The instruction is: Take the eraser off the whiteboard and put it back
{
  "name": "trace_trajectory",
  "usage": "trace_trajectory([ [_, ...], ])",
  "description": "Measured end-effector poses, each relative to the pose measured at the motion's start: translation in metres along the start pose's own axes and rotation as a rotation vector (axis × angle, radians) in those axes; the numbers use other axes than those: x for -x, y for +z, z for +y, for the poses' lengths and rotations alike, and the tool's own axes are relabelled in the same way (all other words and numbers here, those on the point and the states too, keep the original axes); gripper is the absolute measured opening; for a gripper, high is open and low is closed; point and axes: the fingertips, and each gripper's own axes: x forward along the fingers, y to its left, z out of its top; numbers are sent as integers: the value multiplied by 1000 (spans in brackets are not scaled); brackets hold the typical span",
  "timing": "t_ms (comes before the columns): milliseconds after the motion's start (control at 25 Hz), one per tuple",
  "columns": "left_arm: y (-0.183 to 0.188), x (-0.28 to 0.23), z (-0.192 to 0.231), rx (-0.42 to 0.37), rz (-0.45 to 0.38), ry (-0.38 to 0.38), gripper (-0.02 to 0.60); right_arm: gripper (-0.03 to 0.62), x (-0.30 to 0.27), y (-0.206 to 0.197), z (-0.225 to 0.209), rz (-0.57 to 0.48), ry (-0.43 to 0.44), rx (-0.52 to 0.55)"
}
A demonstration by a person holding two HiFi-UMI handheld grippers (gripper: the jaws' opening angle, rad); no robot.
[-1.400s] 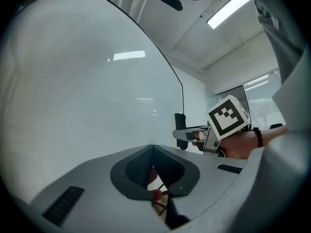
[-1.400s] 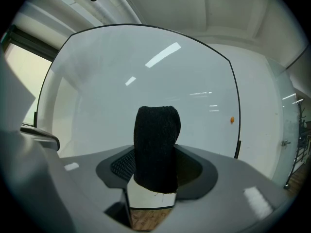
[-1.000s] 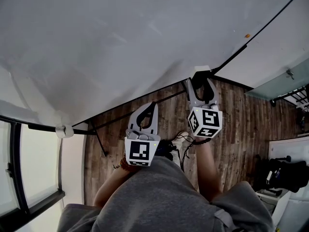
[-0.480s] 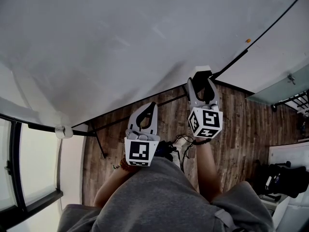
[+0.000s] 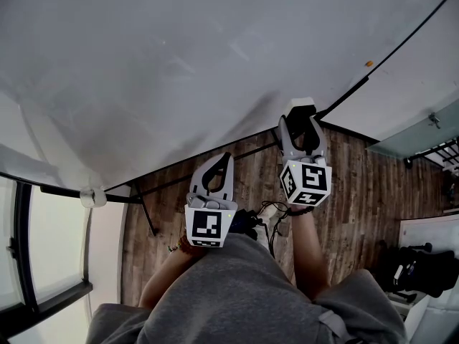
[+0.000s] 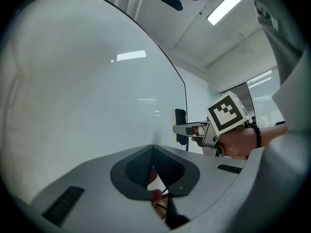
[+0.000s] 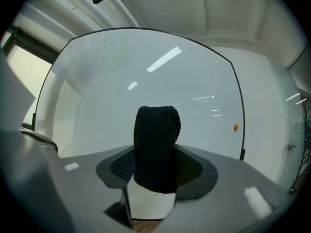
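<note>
Currently right tongs [image 5: 300, 117] clamped on eraser [image 7: 156, 149], left tongs [image 6: 152, 152] together, empty. Releasing short of the whiteboard [image 5: 179, 63] risks dropping it to the floor [image 5: 358, 185].

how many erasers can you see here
1: the eraser is clamped in the right gripper, by the whiteboard's lower edge. The left gripper is shut on nothing. No other shows.
</note>
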Motion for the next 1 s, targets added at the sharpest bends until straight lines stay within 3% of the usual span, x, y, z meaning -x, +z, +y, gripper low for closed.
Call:
trace_trajectory([
  [1000,0,-24,4,-3,-7,15,6,236,-23,8,-18,-29,1,7],
])
